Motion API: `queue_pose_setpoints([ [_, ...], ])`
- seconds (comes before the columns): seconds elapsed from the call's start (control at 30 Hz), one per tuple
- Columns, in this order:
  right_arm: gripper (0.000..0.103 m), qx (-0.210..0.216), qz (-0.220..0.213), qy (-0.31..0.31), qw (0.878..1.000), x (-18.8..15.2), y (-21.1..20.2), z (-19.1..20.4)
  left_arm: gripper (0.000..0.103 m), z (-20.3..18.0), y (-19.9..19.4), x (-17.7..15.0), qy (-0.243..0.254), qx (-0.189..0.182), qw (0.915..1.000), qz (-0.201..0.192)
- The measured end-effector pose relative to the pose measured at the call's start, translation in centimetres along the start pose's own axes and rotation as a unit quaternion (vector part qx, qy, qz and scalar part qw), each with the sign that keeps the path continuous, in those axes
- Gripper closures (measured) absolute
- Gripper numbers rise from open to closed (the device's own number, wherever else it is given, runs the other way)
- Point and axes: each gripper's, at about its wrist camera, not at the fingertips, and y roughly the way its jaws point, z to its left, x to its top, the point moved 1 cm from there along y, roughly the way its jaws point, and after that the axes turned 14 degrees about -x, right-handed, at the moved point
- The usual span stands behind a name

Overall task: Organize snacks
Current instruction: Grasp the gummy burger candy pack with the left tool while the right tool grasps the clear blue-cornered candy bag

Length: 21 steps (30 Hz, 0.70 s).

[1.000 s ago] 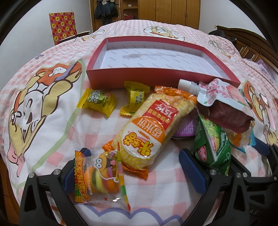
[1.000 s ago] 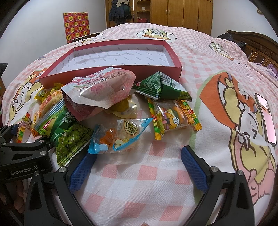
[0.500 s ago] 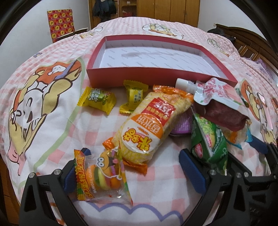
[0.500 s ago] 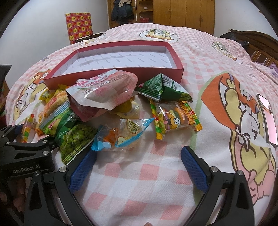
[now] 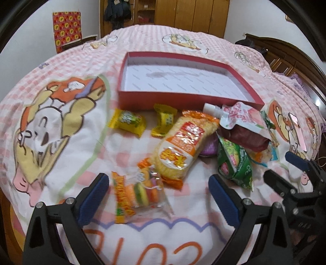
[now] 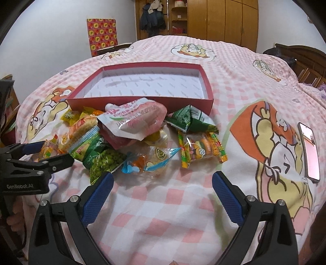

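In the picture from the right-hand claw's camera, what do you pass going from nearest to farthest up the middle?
Blue-edged clear snack packet → white and pink pouch → red box → wooden wardrobe.

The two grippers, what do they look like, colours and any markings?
Both the left gripper and right gripper are black angular frames with silver bolts, ending in fingers with blue textured pads. In the right wrist view, the left gripper's body carries white "GenRobot.AI" lettering.

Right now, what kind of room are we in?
Most likely a bedroom: the snacks lie on a pink checked cartoon bedspread, with wooden wardrobes and hanging coats behind.
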Motion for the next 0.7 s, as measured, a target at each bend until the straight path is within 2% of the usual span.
queue_pose_setpoints([
  [0.37, 0.003, 0.013, 0.004, 0.007, 1.0, -0.2, 0.2, -0.9, 0.009, 1.7, -2.1, -0.4, 0.023, 0.019, 0.9991, -0.032],
  [0.47, 0.003, 0.013, 0.001, 0.007, 1.0, -0.2, 0.1, -1.1, 0.019, 1.9, -2.3, -0.4, 0.026, 0.025, 0.9988, -0.034],
  [0.7, 0.004, 0.015, 0.001, 0.008, 1.0, -0.1, 0.2, -1.3, 0.044, 1.9, -1.9, -0.9, 0.014, -0.001, 0.9997, -0.022],
])
